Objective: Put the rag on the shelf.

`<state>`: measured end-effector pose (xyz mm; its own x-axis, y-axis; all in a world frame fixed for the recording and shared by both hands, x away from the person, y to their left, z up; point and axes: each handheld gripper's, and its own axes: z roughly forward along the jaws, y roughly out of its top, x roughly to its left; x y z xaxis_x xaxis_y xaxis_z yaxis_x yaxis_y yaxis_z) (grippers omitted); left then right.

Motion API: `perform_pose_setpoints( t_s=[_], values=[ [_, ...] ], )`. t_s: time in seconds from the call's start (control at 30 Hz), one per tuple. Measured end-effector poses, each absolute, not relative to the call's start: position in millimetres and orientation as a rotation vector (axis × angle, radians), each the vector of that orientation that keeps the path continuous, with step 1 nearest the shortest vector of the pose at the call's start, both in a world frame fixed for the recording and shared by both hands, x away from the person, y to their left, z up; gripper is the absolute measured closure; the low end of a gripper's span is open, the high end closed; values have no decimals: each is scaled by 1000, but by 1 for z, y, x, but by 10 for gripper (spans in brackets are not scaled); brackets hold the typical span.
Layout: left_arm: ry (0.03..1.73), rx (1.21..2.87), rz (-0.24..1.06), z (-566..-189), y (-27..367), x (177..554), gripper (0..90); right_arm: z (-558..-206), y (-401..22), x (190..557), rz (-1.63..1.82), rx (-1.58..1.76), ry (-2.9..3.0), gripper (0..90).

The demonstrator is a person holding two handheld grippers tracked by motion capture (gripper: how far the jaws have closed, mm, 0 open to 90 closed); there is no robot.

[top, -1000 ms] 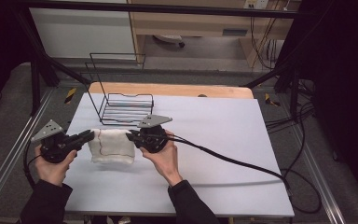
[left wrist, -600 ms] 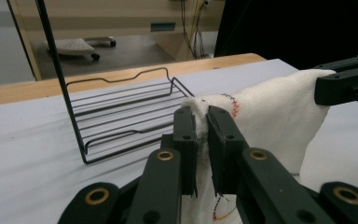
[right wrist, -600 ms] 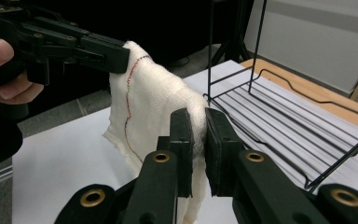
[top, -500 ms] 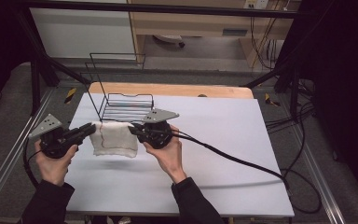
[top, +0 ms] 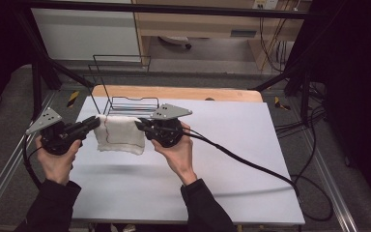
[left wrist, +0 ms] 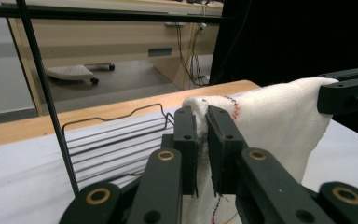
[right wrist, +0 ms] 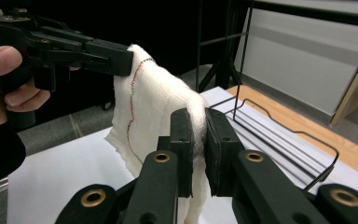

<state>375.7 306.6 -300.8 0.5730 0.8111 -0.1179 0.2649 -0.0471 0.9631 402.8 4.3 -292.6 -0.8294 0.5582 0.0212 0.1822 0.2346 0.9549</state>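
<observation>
**Cloth held level between two grippers, rack just beyond**

While both grippers pinch its upper corners, the cloth (top: 119, 134) hangs clear of the table (top: 232, 159), stretched side to side in front of the person. The left gripper (top: 95, 123) has its jaws pressed together on the cloth's left top corner; in the left gripper view the fabric is squeezed between the two pads (left wrist: 186, 135) and falls away below them. The right gripper (top: 139, 124) grips the opposite corner the same way, and the right gripper view shows white weave bunched between its pads (right wrist: 182, 135).

The relation that counts is this: the cloth's long axis runs from one gripper to the other, roughly parallel to the table's near edge, and the rack (top: 125, 99) stands directly behind it, toward the far side. The rack's upright wire frame rises above the held edge in the high view, and its low front rail lies just past the cloth. A stitched seam (right wrist: 131, 93) runs down the cloth near the left gripper's corner.

Neither hand is clearly closer to the rack; both sit about level with each other. Judging from that, any move toward the rack would be a forward carry by both hands together, keeping the top edge taut. If one hand leads, the cloth would likely skew and sag.
</observation>
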Motion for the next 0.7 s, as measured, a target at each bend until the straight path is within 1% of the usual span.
perform_pose_setpoints(
  t_s=[0.7],
  values=[
    [871,1535,615,-269,302,388,829,-265,0,409,1662,653,2057,830]
  ],
)
